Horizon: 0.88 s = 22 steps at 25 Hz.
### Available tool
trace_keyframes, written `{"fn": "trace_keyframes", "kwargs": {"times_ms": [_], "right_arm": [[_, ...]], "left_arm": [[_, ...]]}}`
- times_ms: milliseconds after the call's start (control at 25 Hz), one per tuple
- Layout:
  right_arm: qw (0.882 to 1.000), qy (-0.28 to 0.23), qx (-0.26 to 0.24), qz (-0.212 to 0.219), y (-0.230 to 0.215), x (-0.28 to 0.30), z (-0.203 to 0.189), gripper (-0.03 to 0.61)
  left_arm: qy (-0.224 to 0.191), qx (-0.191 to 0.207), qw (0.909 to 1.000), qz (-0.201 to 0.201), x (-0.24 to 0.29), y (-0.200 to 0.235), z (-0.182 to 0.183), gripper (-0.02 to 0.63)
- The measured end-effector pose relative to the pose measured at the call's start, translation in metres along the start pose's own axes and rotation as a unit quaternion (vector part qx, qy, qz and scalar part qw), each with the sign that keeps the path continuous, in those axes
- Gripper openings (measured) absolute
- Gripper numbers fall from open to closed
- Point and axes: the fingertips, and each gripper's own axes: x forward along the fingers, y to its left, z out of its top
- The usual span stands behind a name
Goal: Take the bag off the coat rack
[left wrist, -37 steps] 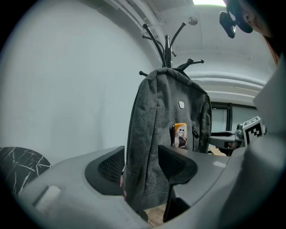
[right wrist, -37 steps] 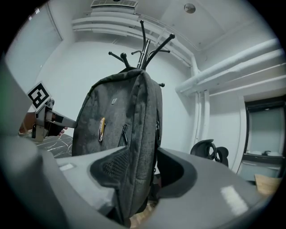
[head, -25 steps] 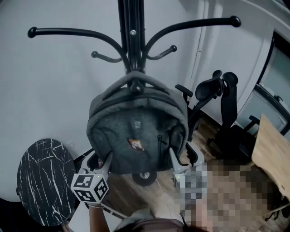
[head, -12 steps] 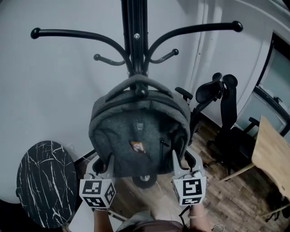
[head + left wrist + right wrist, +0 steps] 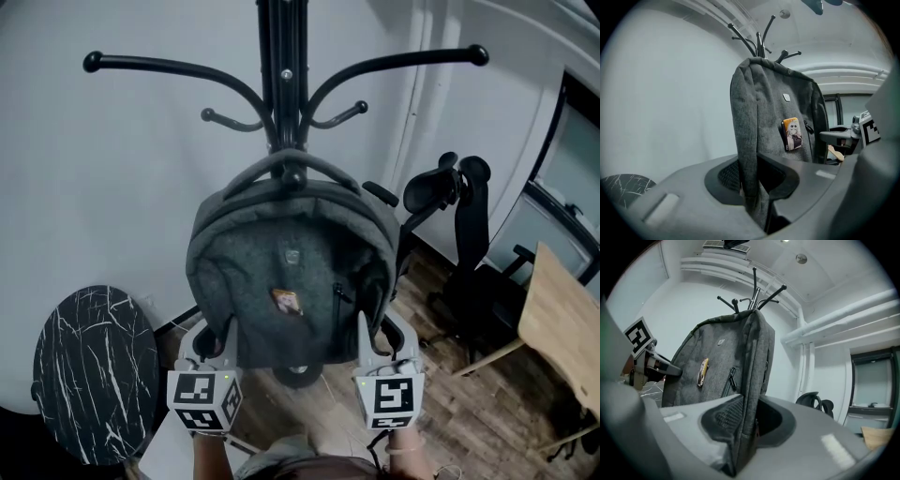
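Head view: bag [image 5: 286,281] hangs mid-frame on the rack [image 5: 281,84]. My left hand-held gripper [image 5: 216,342] and right hand-held gripper [image 5: 379,342], jaws just closing, pinch its lower sides; I judge it soft, saggy, fairly heavy.

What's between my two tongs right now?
Only the bag: left tongs and right tongs have just been closing and pinch its side edges. Head view.

Dim, desaturated, cool cast in all three views; light soft and even, wall [image 5: 112,187] flatly lit, no hard shadows, no glare; both gripper views fisheye, black vignette at corners, straight lines bowed; nearest foreground blurred there, bag [image 5: 773,122] fabric sharp; head view sharp, slight bend at edges.
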Motion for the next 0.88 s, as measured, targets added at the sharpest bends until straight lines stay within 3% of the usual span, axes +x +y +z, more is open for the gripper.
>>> {"fn": "trace_keyframes", "kwargs": {"times_ms": [880], "right_arm": [[0.999,-0.051,-0.012,0.01,0.004,-0.076,0.034,0.067]], "left_arm": [[-0.026,0.003,0.9992,0.029,-0.078,-0.029,0.017,0.074]]}}
